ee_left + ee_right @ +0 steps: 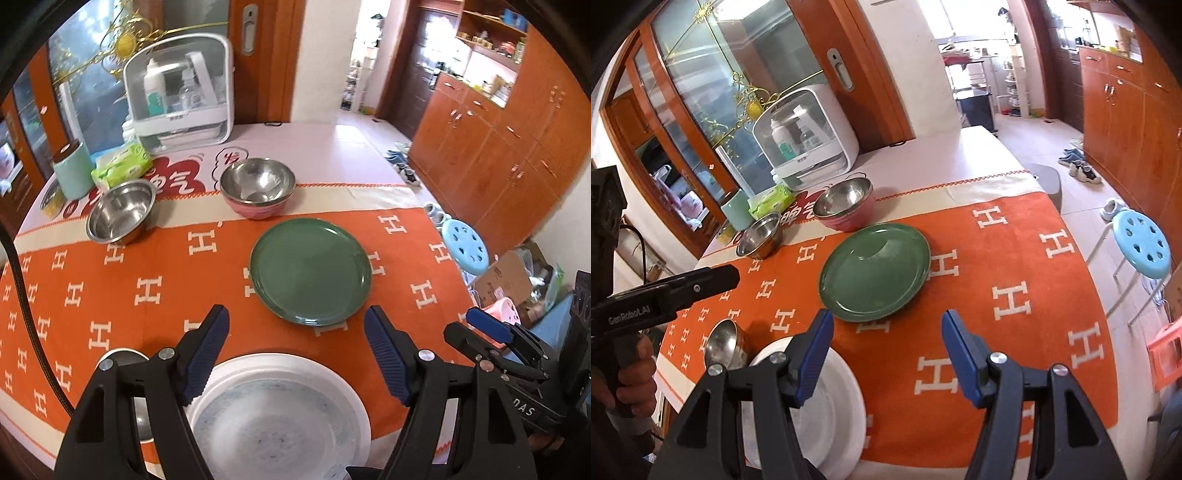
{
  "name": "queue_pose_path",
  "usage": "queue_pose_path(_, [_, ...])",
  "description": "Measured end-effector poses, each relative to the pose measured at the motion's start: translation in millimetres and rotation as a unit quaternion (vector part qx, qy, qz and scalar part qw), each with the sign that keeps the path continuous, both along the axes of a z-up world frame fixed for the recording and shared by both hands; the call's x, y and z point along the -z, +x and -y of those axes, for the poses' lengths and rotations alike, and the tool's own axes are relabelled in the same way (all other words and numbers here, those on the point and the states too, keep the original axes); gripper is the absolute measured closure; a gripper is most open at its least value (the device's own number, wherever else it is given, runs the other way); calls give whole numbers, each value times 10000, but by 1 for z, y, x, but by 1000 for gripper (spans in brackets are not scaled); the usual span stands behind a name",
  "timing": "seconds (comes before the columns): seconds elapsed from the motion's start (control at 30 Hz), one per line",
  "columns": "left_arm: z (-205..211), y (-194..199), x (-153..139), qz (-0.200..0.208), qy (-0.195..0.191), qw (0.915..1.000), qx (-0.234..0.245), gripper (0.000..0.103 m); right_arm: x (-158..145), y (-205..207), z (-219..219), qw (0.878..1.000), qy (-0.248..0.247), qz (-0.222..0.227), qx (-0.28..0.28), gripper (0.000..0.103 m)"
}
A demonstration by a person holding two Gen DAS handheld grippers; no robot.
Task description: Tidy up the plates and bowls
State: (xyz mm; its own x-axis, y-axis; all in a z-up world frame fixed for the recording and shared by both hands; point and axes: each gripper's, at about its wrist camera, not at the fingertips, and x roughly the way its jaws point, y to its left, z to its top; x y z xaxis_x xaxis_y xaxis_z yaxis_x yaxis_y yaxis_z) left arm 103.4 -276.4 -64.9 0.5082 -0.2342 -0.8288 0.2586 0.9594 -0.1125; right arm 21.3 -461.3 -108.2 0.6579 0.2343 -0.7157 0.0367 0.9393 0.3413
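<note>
Nothing is seen stacked yet: with the left gripper (295, 354) and right gripper (886, 354) both spread and empty, the white plate (277, 413) lies just beneath them, the green plate (310, 271) ahead, the bowls (256, 192) untouched beyond

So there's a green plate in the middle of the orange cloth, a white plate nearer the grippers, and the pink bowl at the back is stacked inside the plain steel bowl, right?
Not quite. The left wrist view shows the pink bowl standing apart from the plain steel bowl, not inside it. The green plate and white plate are as you said.
</note>
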Motion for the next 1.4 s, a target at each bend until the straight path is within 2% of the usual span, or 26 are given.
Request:
queue_pose_path(0.37, [16,37,33,-652,84,9964,-537,25,27,30,25,9987,330,-189,-333,42])
queue_pose_path(0.73, [24,77,78,-1104,297,9917,-593,25,62,61,30,9961,657,-456,-377,42])
queue_pose_path(1.4, [14,135,150,-1467,100,9859,-798,25,111,111,21,9932,625,-484,-855,42])
